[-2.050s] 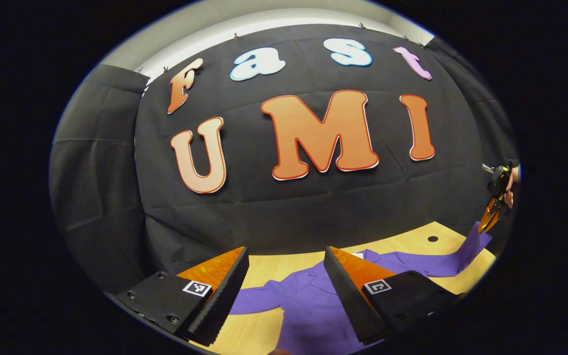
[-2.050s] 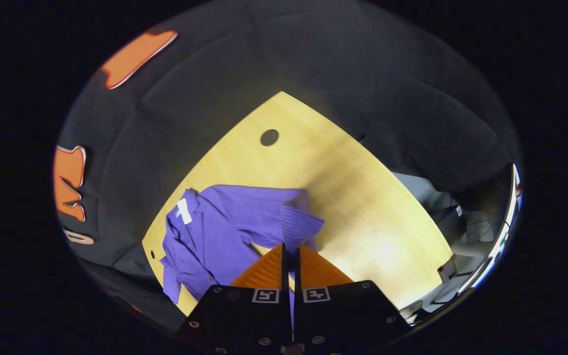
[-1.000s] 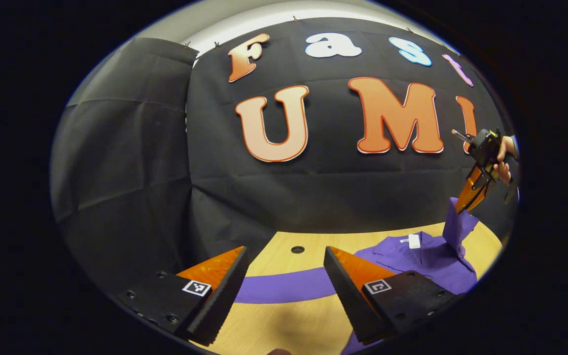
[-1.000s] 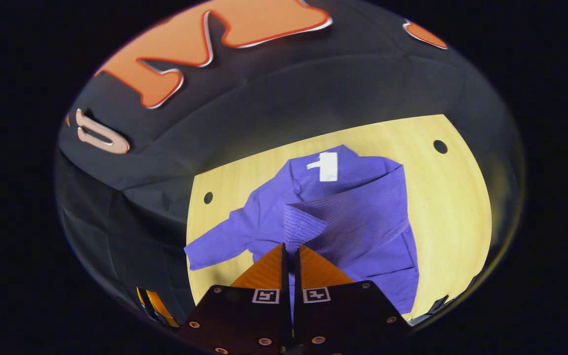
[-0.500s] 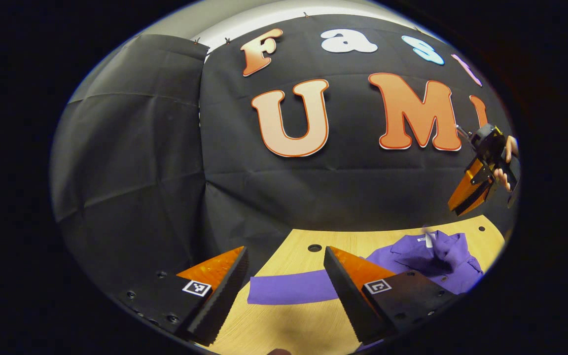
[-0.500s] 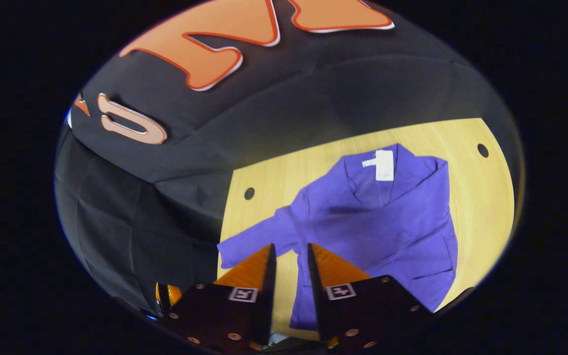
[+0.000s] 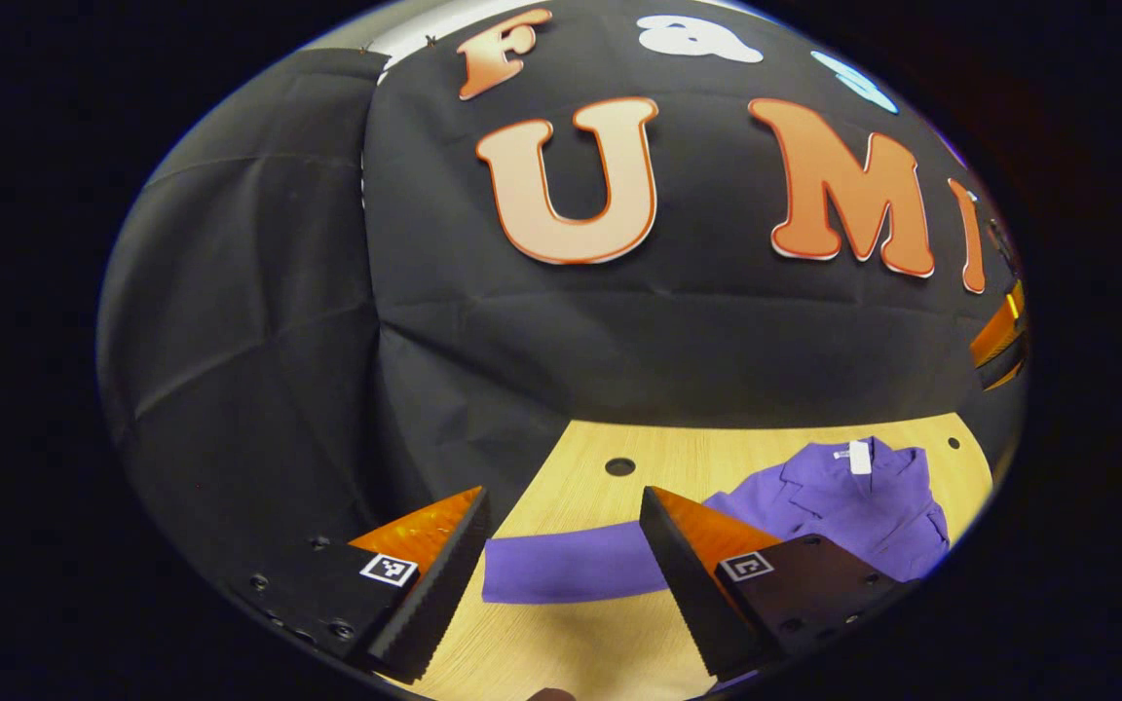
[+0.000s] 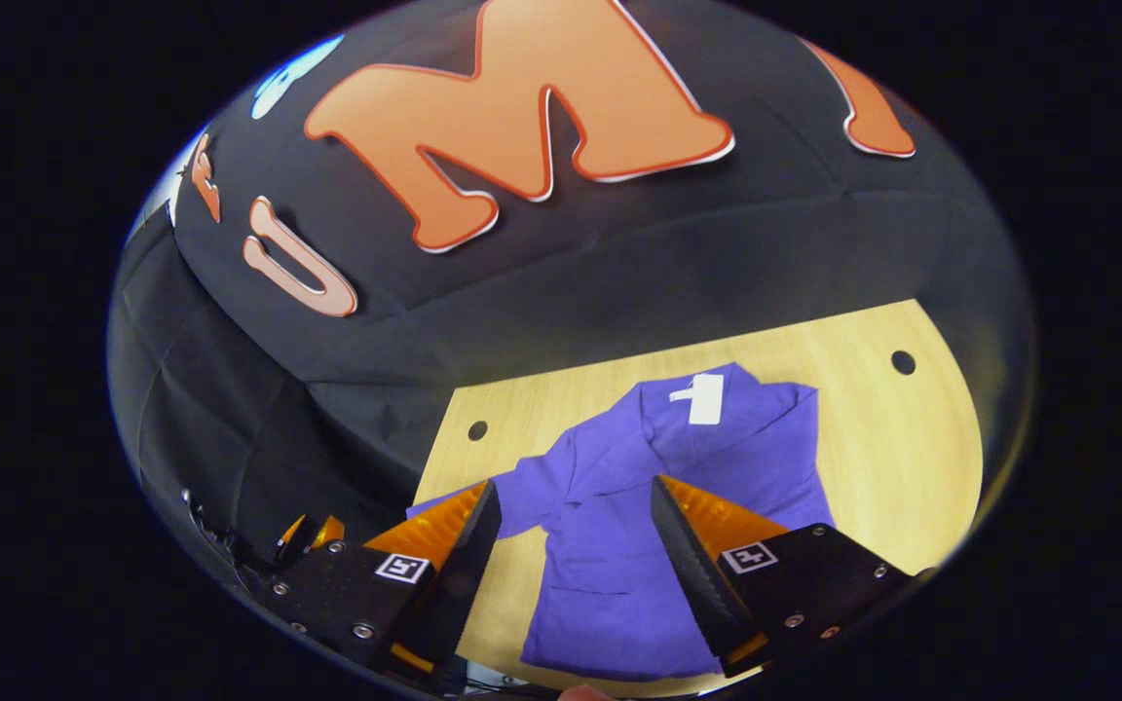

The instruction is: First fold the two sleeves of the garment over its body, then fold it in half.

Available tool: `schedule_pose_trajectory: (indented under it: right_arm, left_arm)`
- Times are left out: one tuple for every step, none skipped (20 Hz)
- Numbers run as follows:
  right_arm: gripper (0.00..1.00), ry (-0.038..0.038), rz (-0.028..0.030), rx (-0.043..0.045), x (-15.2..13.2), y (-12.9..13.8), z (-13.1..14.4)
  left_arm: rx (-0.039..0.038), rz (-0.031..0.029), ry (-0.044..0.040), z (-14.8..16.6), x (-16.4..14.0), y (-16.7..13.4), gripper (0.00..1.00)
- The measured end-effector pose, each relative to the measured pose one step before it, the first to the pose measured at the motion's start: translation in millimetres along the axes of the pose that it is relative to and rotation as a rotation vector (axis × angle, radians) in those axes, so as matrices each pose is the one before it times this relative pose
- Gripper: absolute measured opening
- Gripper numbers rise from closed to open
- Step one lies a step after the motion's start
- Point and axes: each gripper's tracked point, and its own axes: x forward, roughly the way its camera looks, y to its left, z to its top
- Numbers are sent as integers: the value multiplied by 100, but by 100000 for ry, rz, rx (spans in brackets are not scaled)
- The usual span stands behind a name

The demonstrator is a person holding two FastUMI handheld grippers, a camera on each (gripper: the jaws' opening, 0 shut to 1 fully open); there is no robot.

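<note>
A purple garment (image 8: 619,574) lies flat on the wooden table (image 8: 892,448), collar and white label (image 8: 705,399) toward the wall. One sleeve rests folded across its body. The other sleeve (image 7: 571,570) stretches straight out over the table. My left gripper (image 7: 563,497) hovers open just before that outstretched sleeve, its cuff showing between the fingers. My right gripper (image 8: 573,485) hangs open above the garment's body, holding nothing. In the left gripper view the garment's body (image 7: 843,501) lies at the right, and the right gripper (image 7: 999,336) shows at the far right edge, above it.
Black cloth walls close the table's back and left side. Small round holes (image 8: 903,362) (image 7: 619,466) mark the tabletop near the wall. Bare wood (image 7: 561,643) lies in front of the outstretched sleeve. The left gripper (image 8: 308,531) shows at the table's left edge.
My right gripper carried a sleeve over the body, opened and let it drop there, then drew back. My left gripper swung left and tipped down toward the outstretched sleeve.
</note>
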Motion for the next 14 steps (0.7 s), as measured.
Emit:
schedule_pose_trajectory:
  right_arm:
    - [94,-3227,-1688,-1161,-716,-598,343]
    - [96,-2862,-1975,-939,-772,-740,349]
    - [96,-2527,-1582,-1396,-748,-613,122]
    - [96,-2676,-1677,-1197,-696,-619,101]
    - [97,-2835,-1237,-1484,-618,-473,271]
    - [97,-3329,-1952,-1388,-670,-464,410]
    - [96,-3368,-1784,-1583,-698,-558,496]
    - [97,-2783,-2294,-1145,-560,-550,198]
    - [96,-2771,-1682,-841,-723,-526,382]
    - [96,-2194,-2004,-250,-598,-436,177]
    - [96,-2142,-1151,-296,-618,-465,263]
    - [96,-1910,-1685,-16,-544,-362,306]
    - [96,-1951,-936,-404,-428,-237,186]
    - [96,-1504,-1509,-378,-846,-811,45]
  left_arm:
    - [562,-906,4862,-366,938,113,96]
    - [910,-1103,5725,-645,873,186,97]
    - [1174,208,4899,-586,1058,404,97]
    - [61,172,4938,-644,796,401,97]
    - [289,7,5359,-706,854,396,97]
    - [-344,362,5964,-934,972,352,97]
    - [-533,-241,5784,-890,1057,213,97]
    - [-437,-181,6359,-1019,907,364,98]
    - [-765,177,4092,-658,1074,508,97]
    - [-1244,-133,3657,-532,1065,39,98]
    - [-976,-781,3060,-260,1062,203,98]
    - [-602,-735,3948,-511,625,457,98]
    - [-524,-998,2560,-150,910,318,98]
    - [-606,-902,4043,-475,734,351,98]
